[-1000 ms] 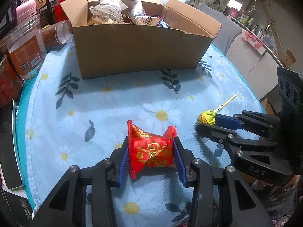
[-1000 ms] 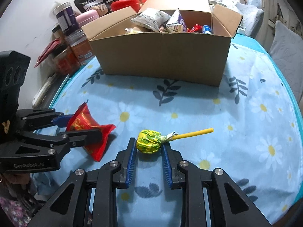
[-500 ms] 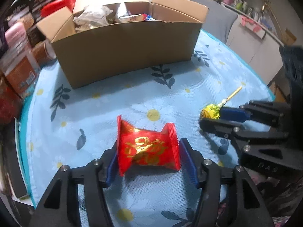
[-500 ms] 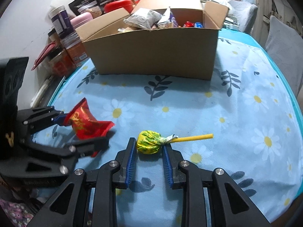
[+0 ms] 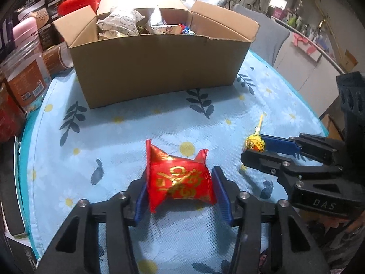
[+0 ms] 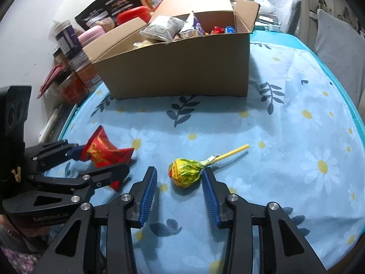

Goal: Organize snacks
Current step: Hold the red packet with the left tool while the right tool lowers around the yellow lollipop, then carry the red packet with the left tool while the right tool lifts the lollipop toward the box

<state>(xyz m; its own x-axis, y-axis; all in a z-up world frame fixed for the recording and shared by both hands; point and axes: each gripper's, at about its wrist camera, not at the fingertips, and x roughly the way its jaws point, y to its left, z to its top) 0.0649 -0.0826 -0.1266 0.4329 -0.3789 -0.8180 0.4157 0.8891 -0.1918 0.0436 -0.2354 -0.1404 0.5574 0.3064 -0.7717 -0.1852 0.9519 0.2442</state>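
Note:
A red snack packet (image 5: 178,171) with gold print sits between the blue pads of my left gripper (image 5: 180,178). The jaws are closing, and both pads meet the packet's crimped ends. In the right wrist view the left gripper (image 6: 101,159) holds the packet (image 6: 102,150) at the left, tilted. A lollipop (image 6: 186,174) with a yellow-green wrapper and a yellow stick lies on the cloth between the pads of my right gripper (image 6: 179,171). Those jaws are opening, with a clear gap on the left side. The left wrist view shows the right gripper (image 5: 253,147) around the lollipop (image 5: 254,142).
An open cardboard box (image 5: 155,68) with several snack packets stands at the back of the blue daisy-print tablecloth (image 6: 285,114). Jars (image 5: 25,80), a pink bottle (image 6: 91,34) and a red lid (image 6: 132,14) crowd the left side beyond the box. The table edge curves close on the right.
The left jaws widened around the red packet, then came back in on it. The right jaws, earlier tight on the lollipop head, have spread apart, and the lollipop has turned slightly.

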